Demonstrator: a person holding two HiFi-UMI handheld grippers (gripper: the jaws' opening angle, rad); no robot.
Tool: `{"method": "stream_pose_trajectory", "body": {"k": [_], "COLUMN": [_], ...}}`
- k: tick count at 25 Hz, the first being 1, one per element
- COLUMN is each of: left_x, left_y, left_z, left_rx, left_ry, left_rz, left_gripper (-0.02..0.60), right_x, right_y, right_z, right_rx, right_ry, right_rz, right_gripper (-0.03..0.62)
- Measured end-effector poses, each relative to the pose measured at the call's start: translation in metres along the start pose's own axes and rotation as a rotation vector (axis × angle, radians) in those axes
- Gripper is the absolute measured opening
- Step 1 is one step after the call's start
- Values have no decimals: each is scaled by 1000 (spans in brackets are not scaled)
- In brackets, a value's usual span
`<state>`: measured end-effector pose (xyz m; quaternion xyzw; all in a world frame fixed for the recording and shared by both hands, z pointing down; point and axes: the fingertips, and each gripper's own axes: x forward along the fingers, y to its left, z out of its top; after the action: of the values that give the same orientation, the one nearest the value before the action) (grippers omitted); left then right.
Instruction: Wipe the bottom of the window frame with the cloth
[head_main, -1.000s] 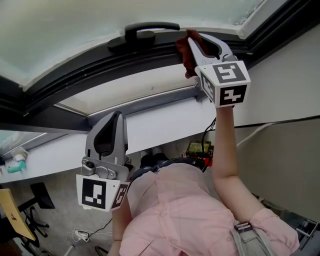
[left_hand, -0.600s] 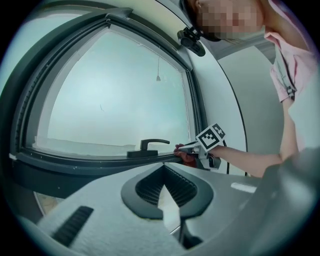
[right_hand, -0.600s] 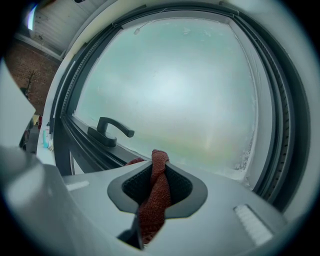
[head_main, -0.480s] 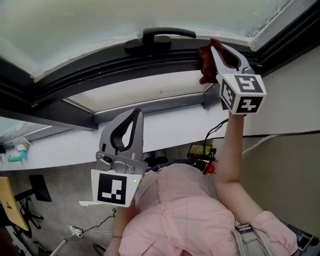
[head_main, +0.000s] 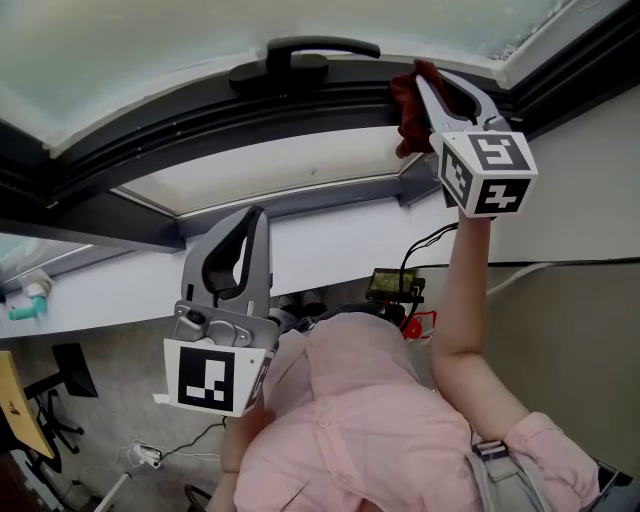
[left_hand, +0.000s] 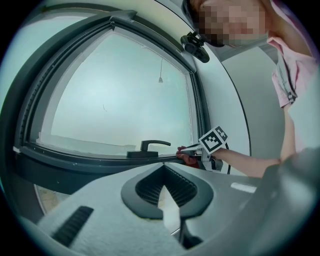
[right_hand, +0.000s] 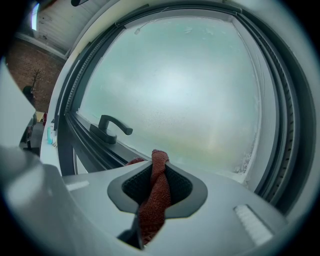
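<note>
Rust-red woven cloth, one piece only, is pinched in a twisted strand between the padded jaws of the right gripper, which is clenched on it. A bunched end sticks out past the jaw tips and presses against the bottom rail of the dark grey window frame. The gripper reaches up at arm's length, with its white cube of black square markers at the near end.

Just to the left of this gripper, a single black lever handle sits on the same rail, apart from the cloth. Beyond the jaw tips is one frosted glass pane. Below the gripper runs a flat white sill, and the frame's corner is close on its right.

The left gripper, the second of the two, is held low and well apart from the window, under the sill and close to the person's pink shirt. Its jaw tips are together and nothing is between them. They point up towards the glass, and its own marker cube is at its lower end.
</note>
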<state>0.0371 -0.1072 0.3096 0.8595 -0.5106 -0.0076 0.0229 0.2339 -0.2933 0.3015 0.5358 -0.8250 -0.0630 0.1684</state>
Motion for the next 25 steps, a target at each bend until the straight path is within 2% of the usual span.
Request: {"method": "stream_pose_trajectory", "body": {"k": [25], "left_x": [18], "left_y": [-22], "left_z": [4], "left_rx": [-14], "left_ry": [-23], "left_rz": [-44], "left_gripper": [-6], "right_x": [-9], "right_y": [-33], "right_z": [-11], "right_rx": [22], "right_ry": [-3], "right_rz": [-21], "right_gripper": [69]}}
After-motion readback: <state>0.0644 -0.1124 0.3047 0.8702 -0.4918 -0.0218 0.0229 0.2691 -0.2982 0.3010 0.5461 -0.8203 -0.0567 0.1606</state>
